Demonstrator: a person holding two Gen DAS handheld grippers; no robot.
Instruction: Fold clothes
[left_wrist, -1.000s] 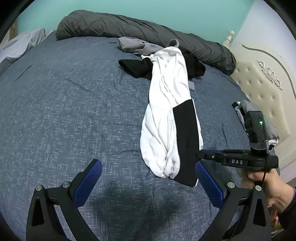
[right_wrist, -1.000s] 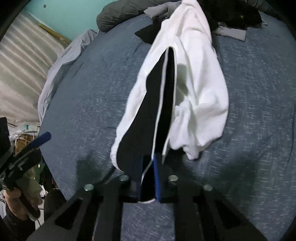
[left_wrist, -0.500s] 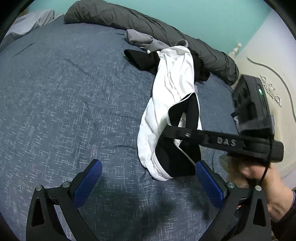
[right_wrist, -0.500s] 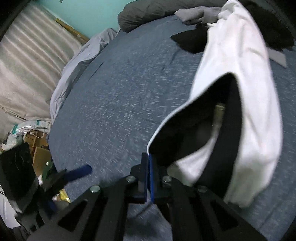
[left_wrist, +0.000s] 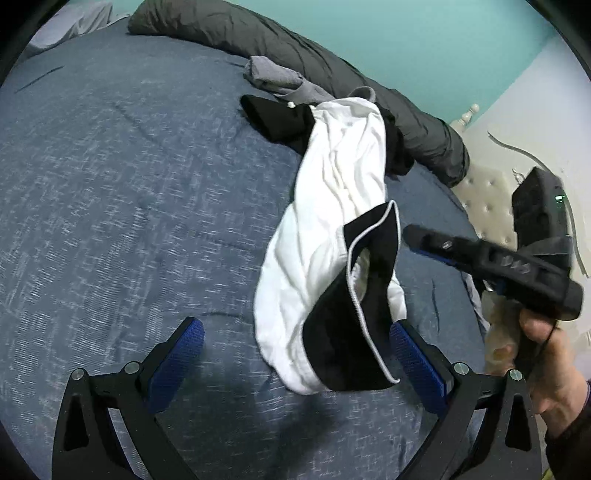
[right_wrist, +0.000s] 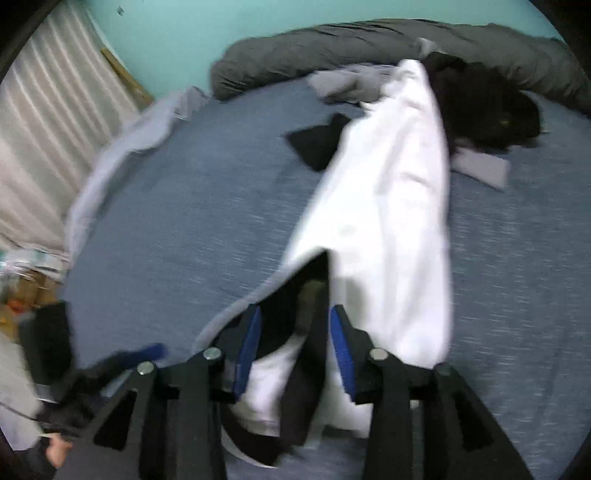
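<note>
Left claw (left_wrist: 295, 347) gapes over white-and-black garment (left_wrist: 332, 236) on blue bed (left_wrist: 110, 184).

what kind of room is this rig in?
Most likely a home bedroom: the clothes lie on a bed with a blue cover, a tufted cream headboard stands at its end, and a rolled grey duvet lies along the teal wall.

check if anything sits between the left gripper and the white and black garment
Nothing visible does. The open left gripper hangs right at the black hem of the garment, with only blue bedspread below. The black clothes lie at its far end, out of the way.
</note>
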